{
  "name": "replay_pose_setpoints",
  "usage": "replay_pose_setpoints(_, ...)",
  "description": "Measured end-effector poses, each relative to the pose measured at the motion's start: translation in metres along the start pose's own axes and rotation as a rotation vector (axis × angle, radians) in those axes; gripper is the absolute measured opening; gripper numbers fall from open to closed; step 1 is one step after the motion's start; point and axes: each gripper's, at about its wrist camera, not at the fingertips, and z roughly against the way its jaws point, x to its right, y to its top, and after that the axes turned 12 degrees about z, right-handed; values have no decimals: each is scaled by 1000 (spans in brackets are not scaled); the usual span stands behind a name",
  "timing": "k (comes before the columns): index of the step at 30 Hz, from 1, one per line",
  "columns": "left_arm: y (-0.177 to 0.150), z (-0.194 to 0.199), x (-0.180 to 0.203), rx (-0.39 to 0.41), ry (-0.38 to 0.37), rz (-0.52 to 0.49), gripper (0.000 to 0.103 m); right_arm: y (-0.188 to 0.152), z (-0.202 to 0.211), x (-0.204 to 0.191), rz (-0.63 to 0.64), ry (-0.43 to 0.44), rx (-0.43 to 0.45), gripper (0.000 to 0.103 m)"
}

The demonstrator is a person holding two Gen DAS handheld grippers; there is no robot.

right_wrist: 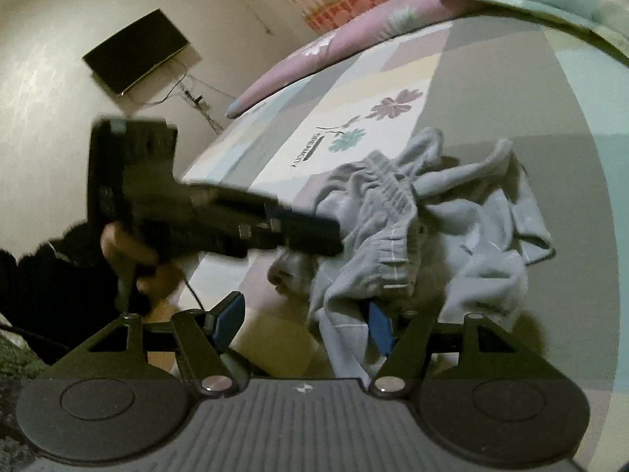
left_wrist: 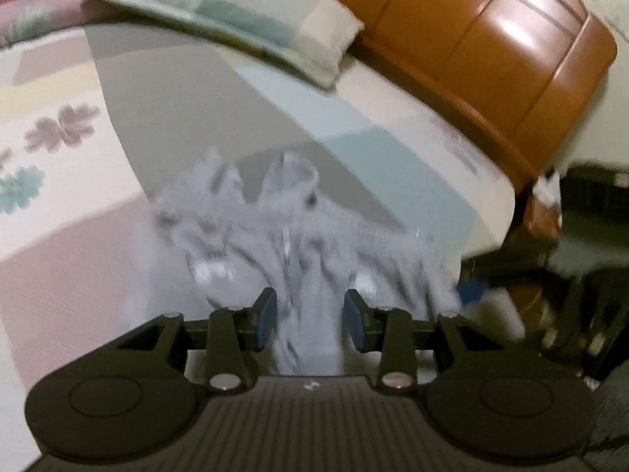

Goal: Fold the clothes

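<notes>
A crumpled grey garment (left_wrist: 275,228) with an elastic waistband (right_wrist: 387,196) lies in a heap on the bed. In the left wrist view my left gripper (left_wrist: 311,318) is shut on a bunched strand of it, which runs up between the blue pads (left_wrist: 267,314). The right wrist view shows that gripper's black body (right_wrist: 236,220), held by a hand (right_wrist: 129,251), with its front end against the heap's left side. My right gripper (right_wrist: 303,324) is open at the heap's near edge. Cloth drapes over its right pad (right_wrist: 379,326), while its left pad (right_wrist: 228,322) is bare.
The bed has a pastel patchwork sheet (right_wrist: 393,78) with flower prints. Pillows (left_wrist: 236,11) lie at its head against a wooden headboard (left_wrist: 491,47). A dark screen (right_wrist: 135,53) hangs on the wall beyond the bed's edge. Floor and dim clutter (left_wrist: 570,314) sit off the right side.
</notes>
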Motion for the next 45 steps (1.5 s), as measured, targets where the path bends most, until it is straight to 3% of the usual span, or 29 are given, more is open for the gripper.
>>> replay_pose_setpoints(4, 6, -2, 14, 27, -29, -38, 37, 5, 6, -10, 27, -20, 32, 70)
replay_pose_setpoints(8, -7, -42, 3, -88, 33, 4, 37, 4, 17, -14, 26, -44, 64, 70)
replay_pose_setpoints(11, -13, -49, -7, -90, 3, 74, 37, -3, 23, -6, -27, -87, 48, 71)
replay_pose_setpoints(16, -11, -33, -5, -70, 18, 57, 37, -25, 8, 23, -216, -47, 15, 71)
replay_pose_setpoints(21, -4, -2, -10, -4, 61, 31, 37, -14, -1, 34, -258, -65, 86, 70)
replay_pose_setpoints(23, 2, 11, -19, 33, 83, 46, 38, -9, -1, 39, -278, -85, 105, 61)
replay_pose_setpoints(25, 7, 20, -31, 58, 106, 79, 41, -6, -2, 46, -301, -120, 94, 38)
replay_pose_setpoints(26, 9, 22, -37, 64, 112, 94, 42, -6, -2, 48, -308, -143, 76, 18)
replay_pose_setpoints(27, 10, 22, -42, 68, 116, 103, 42, -8, -1, 49, -309, -164, 64, 13)
replay_pose_setpoints(37, 34, -6, -77, 89, 122, 155, 44, -39, 29, 22, -142, -255, -79, 8)
replay_pose_setpoints(41, 41, -26, -83, 25, 61, 171, 44, -44, 35, 25, -184, -265, -70, 8)
replay_pose_setpoints(45, 35, -38, -79, -42, 58, 122, 41, -45, 34, 24, -190, -265, -66, 8)
